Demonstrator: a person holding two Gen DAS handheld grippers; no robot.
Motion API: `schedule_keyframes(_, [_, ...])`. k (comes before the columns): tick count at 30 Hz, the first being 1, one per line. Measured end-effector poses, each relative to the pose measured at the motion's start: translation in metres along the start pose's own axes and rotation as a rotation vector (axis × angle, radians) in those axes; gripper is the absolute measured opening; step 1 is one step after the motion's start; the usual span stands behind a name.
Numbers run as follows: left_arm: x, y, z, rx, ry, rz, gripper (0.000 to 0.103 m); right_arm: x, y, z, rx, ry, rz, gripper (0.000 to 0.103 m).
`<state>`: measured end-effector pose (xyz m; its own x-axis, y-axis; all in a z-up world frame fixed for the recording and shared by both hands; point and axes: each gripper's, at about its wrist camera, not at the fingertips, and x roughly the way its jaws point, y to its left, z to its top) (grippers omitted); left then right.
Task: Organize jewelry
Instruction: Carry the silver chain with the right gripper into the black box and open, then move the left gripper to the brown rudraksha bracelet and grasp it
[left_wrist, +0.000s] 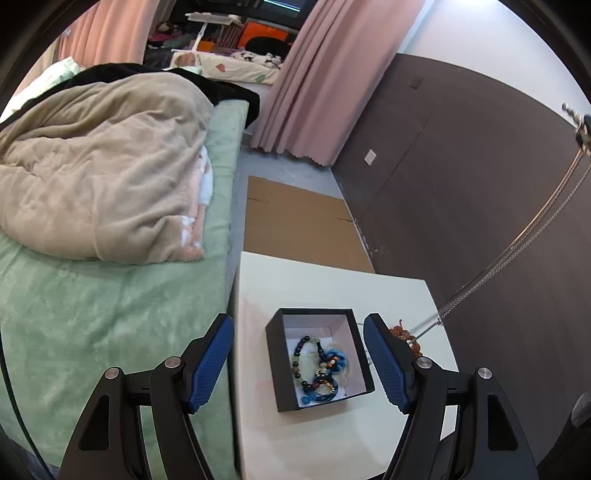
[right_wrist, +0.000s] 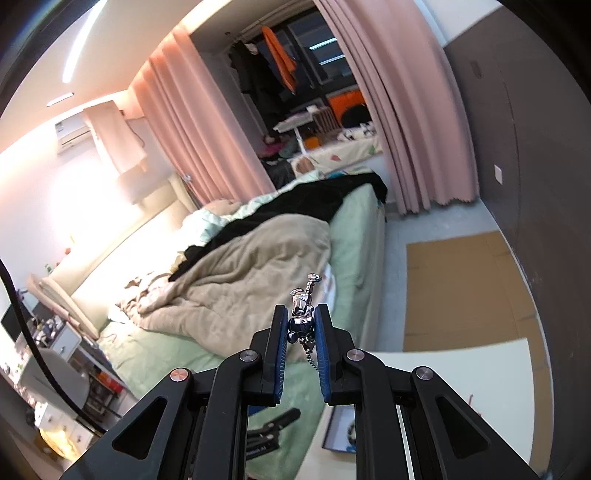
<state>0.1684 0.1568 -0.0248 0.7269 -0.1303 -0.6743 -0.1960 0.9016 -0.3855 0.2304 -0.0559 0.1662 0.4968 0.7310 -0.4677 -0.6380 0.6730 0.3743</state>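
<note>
Left gripper (left_wrist: 299, 354): jaws stand wide apart with nothing between the pads; it hangs above the white table (left_wrist: 399, 295), framing the box.
Right gripper (right_wrist: 301, 321): jaws nearly closed, the blue pads clamped on a silver pendant (right_wrist: 301, 308) raised against the bed.
Box (left_wrist: 275, 365): black, open-topped, pale inside, resting on the table near the bed-side edge.
Box contents: beaded bracelets (left_wrist: 317, 363) in dark, pale green and blue, lying in a loose heap on the box floor.
Chain (left_wrist: 517, 251): silver, doubled, running from the table beside the box up to the upper right edge of the left wrist view.
Brown beads (left_wrist: 400, 330): on the table just beside the box, partly hidden behind the left gripper's right finger.
Left wrist view only: box interior, bracelets, full run of the chain.
Right wrist view only: the grip on the pendant; a short length of chain hanging below the pads; only a corner of the box (right_wrist: 338, 430) shows.
Surroundings: bed (left_wrist: 110, 314) with green sheet and beige blanket (left_wrist: 103, 177) beside the table; pink curtains (left_wrist: 306, 74) beyond.
</note>
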Motion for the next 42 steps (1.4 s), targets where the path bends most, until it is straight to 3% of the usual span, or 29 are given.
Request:
schedule_keyframes(8, [-0.017, 0.015, -0.001, -0.02, -0.028, 0.013, 0.073, 0.013, 0.015, -0.003, -0.017, 0.017, 0.028, 0.016])
schedule_keyframes(26, [-0.019, 0.034, -0.006, -0.056, -0.033, 0.026, 0.073, 0.105, -0.015, -0.062, 0.067, 0.238, 0.052, 0.016])
schedule_keyframes(32, [-0.016, 0.041, -0.009, -0.062, -0.021, 0.037, 0.073, 0.135, -0.032, -0.085, 0.094, 0.306, 0.007, 0.017])
schedule_keyframes(33, [-0.016, 0.041, -0.01, -0.061, -0.02, 0.04, 0.074, 0.141, -0.035, -0.09, 0.103, 0.33, 0.002, 0.021])
schedule_keyframes(36, [-0.014, 0.041, -0.01, -0.059, -0.015, 0.044, 0.073, 0.146, -0.045, -0.1, 0.111, 0.357, -0.009, 0.059])
schedule_keyframes(38, [-0.013, 0.039, -0.01, -0.058, -0.015, 0.04, 0.074, 0.14, -0.053, -0.106, 0.113, 0.348, -0.017, 0.061])
schedule_keyframes(42, [-0.009, 0.031, -0.012, -0.045, -0.021, 0.028, 0.085, 0.122, -0.077, -0.114, 0.165, 0.334, -0.026, 0.061])
